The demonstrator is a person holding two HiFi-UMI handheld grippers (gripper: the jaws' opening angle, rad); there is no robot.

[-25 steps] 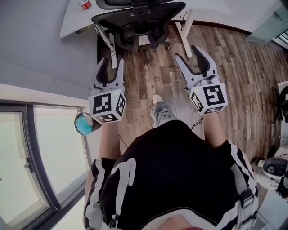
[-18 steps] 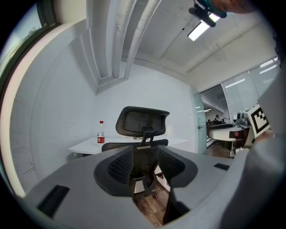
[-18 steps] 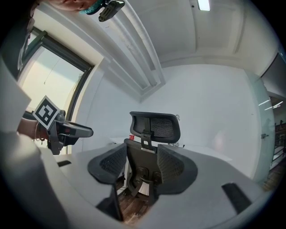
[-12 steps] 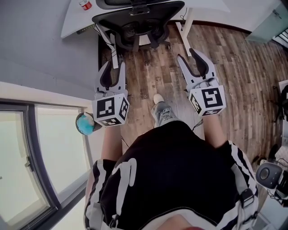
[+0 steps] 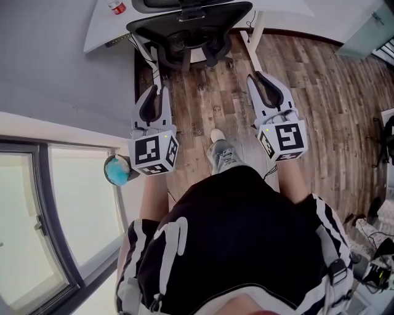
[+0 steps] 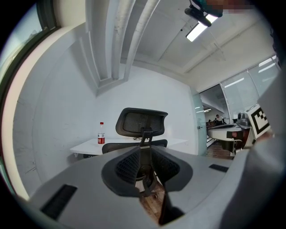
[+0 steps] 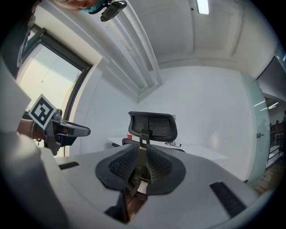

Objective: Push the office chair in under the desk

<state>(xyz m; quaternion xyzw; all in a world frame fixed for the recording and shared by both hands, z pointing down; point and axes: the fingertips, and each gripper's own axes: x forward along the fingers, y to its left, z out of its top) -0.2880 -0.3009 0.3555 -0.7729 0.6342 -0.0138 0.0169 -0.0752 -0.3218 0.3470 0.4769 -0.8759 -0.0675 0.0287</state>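
The black mesh office chair (image 5: 191, 24) stands at the white desk (image 5: 98, 27), its seat partly under the top. Both grippers hang level over the wood floor, well short of the chair and touching nothing. My left gripper (image 5: 159, 89) has just been closing and its jaws stand a narrow slit apart with nothing between them. The right gripper (image 5: 261, 77) has closed likewise to a slit and is empty. In the left gripper view the chair (image 6: 142, 123) shows beyond the gripper (image 6: 145, 150). The right gripper view shows the chair (image 7: 152, 125) past the gripper (image 7: 140, 150).
A red-capped bottle (image 5: 116, 6) stands on the desk's left end. A white desk leg (image 5: 255, 37) is right of the chair. A grey wall and a window (image 5: 61, 215) run along the left. A teal round object (image 5: 115, 170) sits by my left arm. Gear lies at the right (image 5: 369, 246).
Both grippers' jaws have closed from wide open to a narrow slit. The hands have barely shifted; the chair has not moved.
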